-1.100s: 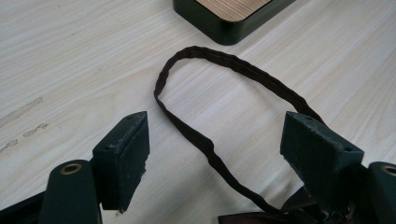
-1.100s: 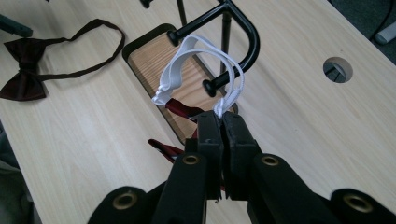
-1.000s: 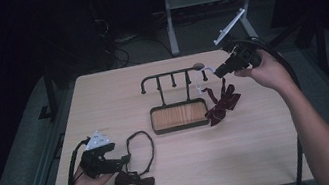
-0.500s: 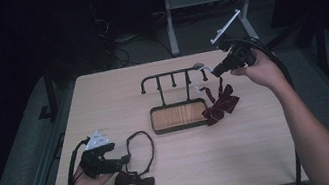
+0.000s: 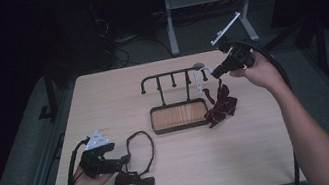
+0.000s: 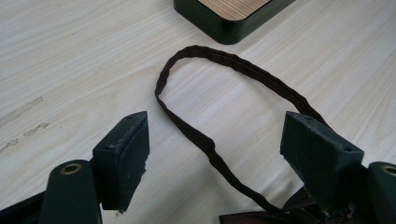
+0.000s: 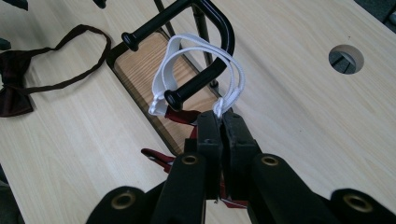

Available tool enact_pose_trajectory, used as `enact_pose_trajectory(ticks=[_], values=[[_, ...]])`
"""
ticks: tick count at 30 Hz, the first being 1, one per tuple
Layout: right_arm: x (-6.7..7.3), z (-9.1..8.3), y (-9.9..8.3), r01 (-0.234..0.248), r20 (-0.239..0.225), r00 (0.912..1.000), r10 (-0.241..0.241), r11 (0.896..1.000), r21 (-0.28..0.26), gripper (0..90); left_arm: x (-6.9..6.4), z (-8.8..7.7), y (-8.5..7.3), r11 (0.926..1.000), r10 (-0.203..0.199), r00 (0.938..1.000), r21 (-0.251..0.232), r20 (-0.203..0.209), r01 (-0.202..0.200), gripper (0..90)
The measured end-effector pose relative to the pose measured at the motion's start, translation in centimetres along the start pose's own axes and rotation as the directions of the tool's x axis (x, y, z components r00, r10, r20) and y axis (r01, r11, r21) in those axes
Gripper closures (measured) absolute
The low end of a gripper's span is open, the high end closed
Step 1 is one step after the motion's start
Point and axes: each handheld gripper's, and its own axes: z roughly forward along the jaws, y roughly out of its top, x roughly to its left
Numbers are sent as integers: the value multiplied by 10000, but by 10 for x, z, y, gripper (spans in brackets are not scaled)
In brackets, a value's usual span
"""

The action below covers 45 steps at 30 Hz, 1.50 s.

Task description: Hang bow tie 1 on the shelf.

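While the left gripper (image 5: 125,158) gapes empty, the right gripper (image 7: 218,122), jaws pinching a white elastic loop (image 7: 196,74), hooks it over the black metal rack peg (image 7: 173,98); release likely follows.

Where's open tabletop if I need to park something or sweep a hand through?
Bare wood runs along the far-left table, left of the hook rack, and across the near-right front, right of the dark bow tie. It is crowded at the rack's right end, where the right gripper holds the red bow tie's white strap.

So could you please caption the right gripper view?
Right gripper shut on white elastic loop, hooking it over black rack peg.
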Motion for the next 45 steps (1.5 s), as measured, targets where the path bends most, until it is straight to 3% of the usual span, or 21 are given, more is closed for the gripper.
enact_pose_trajectory(ticks=[17, 28, 45], values=[[-2, 3, -1, -95, 105, 9999, 94, 9999, 99, 857, 0, -1, 0, 10000, -1, 10000, -15, 0, 1, 244], [0, 2, -5, -102, 30, 9999, 102, 9999, -54, 771, 0, -2, 1, 10000, 67, 10000, -10, -13, -67, 244], [5, 8, -46, -210, -569, 9982, 186, 9989, -408, 617, -3, 1, 1, 9998, 108, 9999, 147, -3, -108, 248]])
